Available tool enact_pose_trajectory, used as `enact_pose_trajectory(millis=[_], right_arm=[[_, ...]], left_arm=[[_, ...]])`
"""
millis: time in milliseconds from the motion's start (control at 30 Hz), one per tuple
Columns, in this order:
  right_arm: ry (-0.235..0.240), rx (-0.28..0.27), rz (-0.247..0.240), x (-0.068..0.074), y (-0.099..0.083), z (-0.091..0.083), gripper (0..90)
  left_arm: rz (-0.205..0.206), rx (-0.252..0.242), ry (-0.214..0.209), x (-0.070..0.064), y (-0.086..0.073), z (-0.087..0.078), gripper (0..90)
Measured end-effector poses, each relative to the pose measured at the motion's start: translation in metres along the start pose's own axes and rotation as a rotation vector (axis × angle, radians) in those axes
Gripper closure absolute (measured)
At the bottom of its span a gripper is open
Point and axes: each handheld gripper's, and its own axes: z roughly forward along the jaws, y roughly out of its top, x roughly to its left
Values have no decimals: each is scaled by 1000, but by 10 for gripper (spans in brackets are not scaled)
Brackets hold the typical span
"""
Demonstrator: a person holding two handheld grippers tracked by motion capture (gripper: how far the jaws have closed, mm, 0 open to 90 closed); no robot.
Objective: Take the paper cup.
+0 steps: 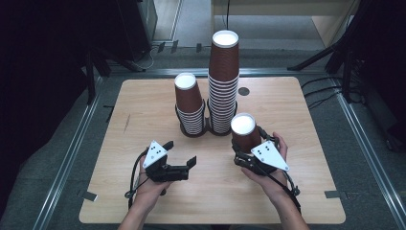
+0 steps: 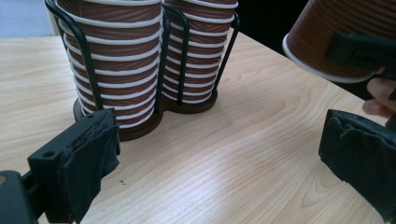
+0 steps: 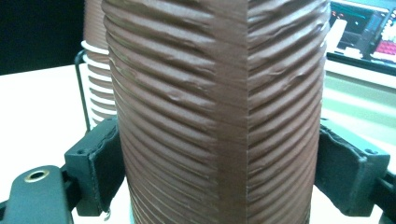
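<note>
1. The right gripper [image 1: 245, 154] is clamped on a single upside-down brown ribbed paper cup [image 1: 244, 132]; in the right gripper view its black padded jaws press the cup's [image 3: 219, 112] ribbed wall from both sides.
2. In the left gripper view that held cup [image 2: 336, 42] hangs tilted with its white rim clear of the light wooden table [image 2: 224, 154], so it looks lifted rather than standing.
3. It sits just in front of and to the right of the black wire two-slot cup holder [image 1: 191, 127], near the tall stack of brown paper cups [image 1: 223, 86] but apart from it.
4. The left gripper [image 1: 181, 157] is spread wide with nothing between its jaws, hovering low over bare table in front of the holder.
5. The short stack of brown paper cups [image 1: 188, 105] fills the holder's left slot, the tall stack the right one.
6. Judging from this, one cup is in hand and in transit; I cannot tell whether it was drawn off a stack or is headed onto one.
7. What seems left is to carry the cup to its place, set it down squarely and let go, with the free gripper available to steady the holder
</note>
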Motion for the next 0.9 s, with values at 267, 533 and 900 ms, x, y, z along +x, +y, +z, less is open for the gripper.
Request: enact_pose_trajectory(millis=[267,533,900], right_arm=[[47,9,-80,22,-8,4,131],[78,24,-145,39,-15,7,131],[77,41,-356,55,-23,10,130]], left_arm=[[9,-7,-13,-5,3,-1,0],[20,10,-34,-13,5,2,0],[40,27,-52,-21,4,6,0]])
